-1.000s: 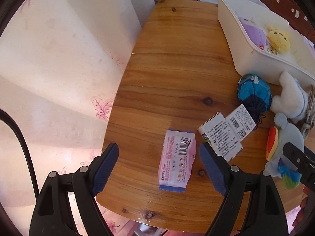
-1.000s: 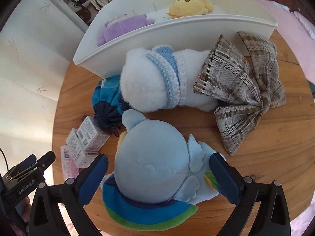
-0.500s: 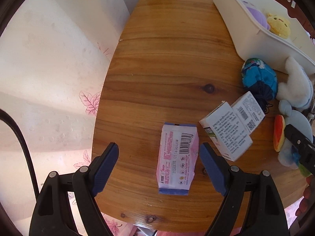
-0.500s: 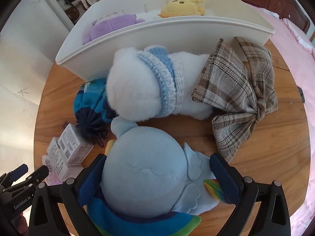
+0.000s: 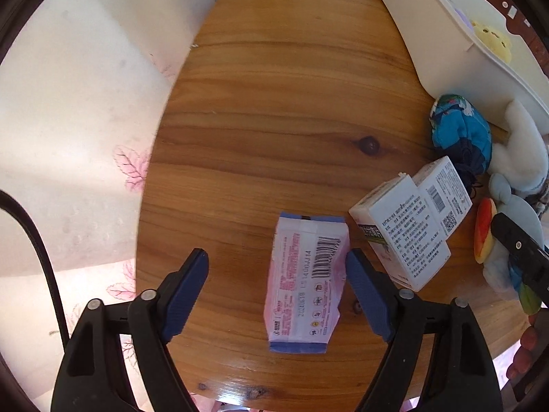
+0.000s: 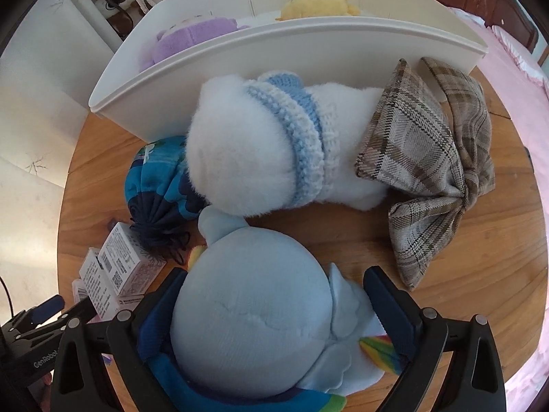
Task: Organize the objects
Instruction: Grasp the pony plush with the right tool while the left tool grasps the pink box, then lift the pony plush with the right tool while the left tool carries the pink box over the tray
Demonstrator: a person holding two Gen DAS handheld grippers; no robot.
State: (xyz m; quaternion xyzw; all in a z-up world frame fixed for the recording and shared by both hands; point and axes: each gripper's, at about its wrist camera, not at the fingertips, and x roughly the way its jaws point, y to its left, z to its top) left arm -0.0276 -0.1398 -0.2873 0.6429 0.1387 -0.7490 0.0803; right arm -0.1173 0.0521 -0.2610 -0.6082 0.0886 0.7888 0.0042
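The wooden table [image 5: 274, 86] fills more of my left view than a second ago, and the white bin [image 6: 308, 44], which holds a purple toy [image 6: 192, 34] and a yellow toy [image 6: 319, 0], has slid toward one o'clock: both my hands have come lower. In the right view the blue rainbow plush [image 6: 254, 326] has grown and now sits between the pads of my right gripper [image 6: 271, 312]; its jaws stand wide on either side, the left pad close against the plush, though I cannot tell whether they press it. The white plush [image 6: 260, 151] lies at twelve o'clock from it, against the bin wall, with the plaid bow [image 6: 425, 158] at two o'clock and the blue pouch [image 6: 161, 182] at ten. My left gripper [image 5: 276, 271] is closing, jaws still broad, and straddles the pink packet [image 5: 305, 285]; the right pad is near its edge, the left well apart. The white boxes [image 5: 408, 226] lie at three o'clock. Two pickups look imminent; nothing has yet been lifted.
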